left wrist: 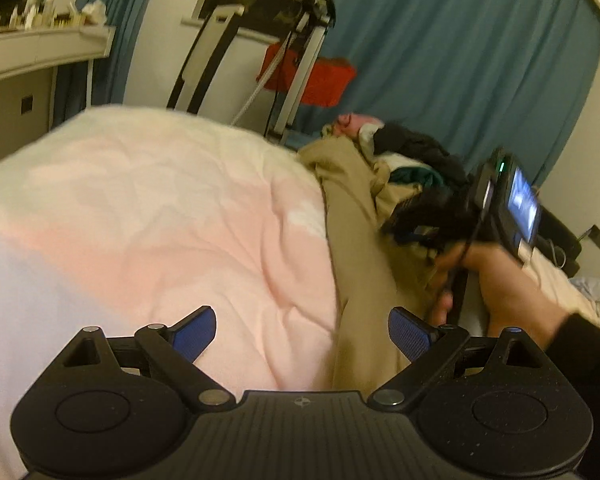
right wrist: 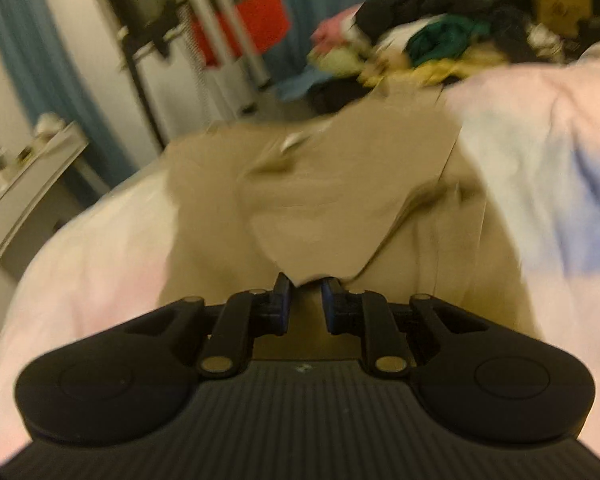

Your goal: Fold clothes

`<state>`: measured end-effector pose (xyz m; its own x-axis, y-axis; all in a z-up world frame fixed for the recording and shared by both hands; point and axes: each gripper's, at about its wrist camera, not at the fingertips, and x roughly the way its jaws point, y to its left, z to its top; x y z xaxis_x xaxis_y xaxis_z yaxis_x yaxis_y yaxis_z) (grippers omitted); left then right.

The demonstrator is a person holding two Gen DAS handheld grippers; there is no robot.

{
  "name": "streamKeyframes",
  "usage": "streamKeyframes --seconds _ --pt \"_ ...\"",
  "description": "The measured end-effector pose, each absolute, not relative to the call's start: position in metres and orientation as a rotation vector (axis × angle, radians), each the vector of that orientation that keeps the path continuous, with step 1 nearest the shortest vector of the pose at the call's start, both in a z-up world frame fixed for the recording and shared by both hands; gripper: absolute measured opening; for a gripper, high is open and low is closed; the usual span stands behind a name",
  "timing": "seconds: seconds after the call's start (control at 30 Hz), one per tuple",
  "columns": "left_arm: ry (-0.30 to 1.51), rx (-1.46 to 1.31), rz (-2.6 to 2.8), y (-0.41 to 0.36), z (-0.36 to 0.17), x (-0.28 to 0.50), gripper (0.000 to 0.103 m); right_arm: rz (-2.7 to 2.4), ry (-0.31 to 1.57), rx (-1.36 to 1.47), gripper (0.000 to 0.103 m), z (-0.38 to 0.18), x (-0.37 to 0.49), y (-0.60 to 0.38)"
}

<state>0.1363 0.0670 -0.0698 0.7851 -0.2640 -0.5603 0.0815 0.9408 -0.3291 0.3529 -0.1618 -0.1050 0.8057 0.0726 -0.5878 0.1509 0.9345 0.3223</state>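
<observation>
A tan garment (left wrist: 364, 240) lies stretched across the pink quilt (left wrist: 160, 208) of a bed. My left gripper (left wrist: 304, 332) hovers open over the quilt and the garment's left edge, with nothing between its blue pads (left wrist: 198, 332). To its right, a person's hand (left wrist: 496, 276) holds the other gripper low over the same garment. In the blurred right wrist view, my right gripper (right wrist: 306, 284) is shut on a fold of the tan garment (right wrist: 332, 184), which rises from between its narrow jaws. A pile of mixed clothes (left wrist: 404, 152) (right wrist: 432, 36) lies at the garment's far end.
A metal frame with a red part (left wrist: 324, 76) stands beyond the bed in front of blue curtains (left wrist: 460, 60). A white shelf unit (left wrist: 40, 48) with small items is at the left. The quilt (right wrist: 540, 140) bulges up on the right in the right wrist view.
</observation>
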Motion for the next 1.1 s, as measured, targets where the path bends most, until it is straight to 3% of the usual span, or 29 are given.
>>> streamKeyframes --seconds 0.23,0.37,0.6,0.73,1.1 --pt "0.673 -0.334 -0.170 0.069 -0.089 0.148 0.095 -0.257 0.493 0.356 0.020 -0.090 0.401 -0.220" --pt "0.670 -0.322 -0.161 0.065 -0.088 0.150 0.095 -0.266 0.397 0.361 0.020 -0.081 0.387 -0.241" --pt "0.664 -0.280 -0.147 0.056 -0.085 0.147 0.095 0.123 0.565 0.455 0.020 -0.106 0.340 -0.204" --pt "0.652 -0.259 -0.140 0.053 -0.082 0.142 0.095 0.145 0.686 0.374 0.018 -0.127 0.346 -0.170" --pt "0.660 -0.252 -0.144 0.052 -0.091 0.149 0.095 -0.248 0.504 0.256 0.017 -0.111 0.416 -0.210"
